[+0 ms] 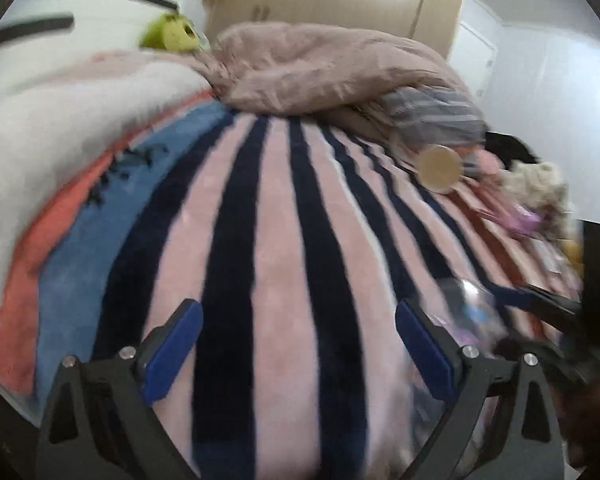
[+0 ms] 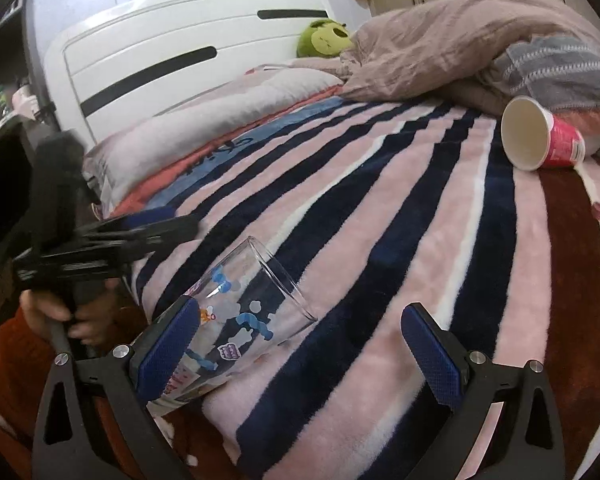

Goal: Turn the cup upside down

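Observation:
A clear plastic cup with blue cartoon prints lies on its side on the striped blanket, mouth pointing up and right. It lies just right of my right gripper's left finger. My right gripper is open and holds nothing. The cup shows blurred in the left wrist view, to the right of my left gripper, which is open and empty over the stripes. The left gripper also shows in the right wrist view, left of the cup.
A red paper cup lies on its side at the far right; it also shows in the left wrist view. A crumpled brown duvet, pillow, green plush toy and white headboard lie beyond.

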{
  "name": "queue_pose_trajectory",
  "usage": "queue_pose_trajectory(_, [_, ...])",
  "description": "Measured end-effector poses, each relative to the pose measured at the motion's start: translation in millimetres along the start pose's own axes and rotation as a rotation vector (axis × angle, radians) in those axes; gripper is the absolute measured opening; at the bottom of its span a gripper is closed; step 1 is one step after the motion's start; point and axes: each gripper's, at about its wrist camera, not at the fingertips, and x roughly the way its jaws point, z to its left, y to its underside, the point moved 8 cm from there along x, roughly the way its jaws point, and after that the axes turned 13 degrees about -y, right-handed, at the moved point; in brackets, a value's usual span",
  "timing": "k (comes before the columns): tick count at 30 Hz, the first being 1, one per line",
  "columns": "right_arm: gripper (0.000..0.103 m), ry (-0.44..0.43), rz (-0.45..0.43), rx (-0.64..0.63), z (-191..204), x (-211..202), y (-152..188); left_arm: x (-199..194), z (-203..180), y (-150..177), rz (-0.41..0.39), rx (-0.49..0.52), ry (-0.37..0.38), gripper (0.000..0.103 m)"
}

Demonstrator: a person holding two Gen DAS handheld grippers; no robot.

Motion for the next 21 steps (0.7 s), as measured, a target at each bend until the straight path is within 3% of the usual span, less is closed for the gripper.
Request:
queue_pose_trajectory(3, [0.102,-0.005,-0.001,0.013,-3,3,-2,-27,-13,28,0.078,-0.014,0.237,0.096])
queue_pose_trajectory(5, [0.102,-0.011,0.001,0.023,-4,5,-3,-40,-28,52,0.116,0.025,0.295,0.096])
queue_pose_trajectory(7, [0.102,-0.014,0.005,0.028,-4,6,-4,-40,-44,73,0.139,0.081,0.253,0.096])
queue_pose_trajectory(10, [0.102,-0.003,0.007,0.020,-2,6,-5,-31,-62,88,0.141,0.068,0.219,0.093])
queue_pose_trajectory(14, [0.102,-0.011,0.009,0.043,-3,5,-3,-15,-70,93,0.108,0.069,0.102,0.069])
queue_pose_trajectory(16, [0.102,-0.017,0.013,0.047,-4,6,-3,-17,-69,95,0.089,0.063,0.097,0.069])
queue_pose_trajectory(18, [0.102,-0.014,0.019,0.043,-3,6,-4,-20,-67,95,0.081,0.060,0.117,0.060])
queue_pose_trajectory(21, [0.101,-0.008,0.039,0.050,0,7,-8,-18,-60,95,0.084,0.046,0.129,0.060])
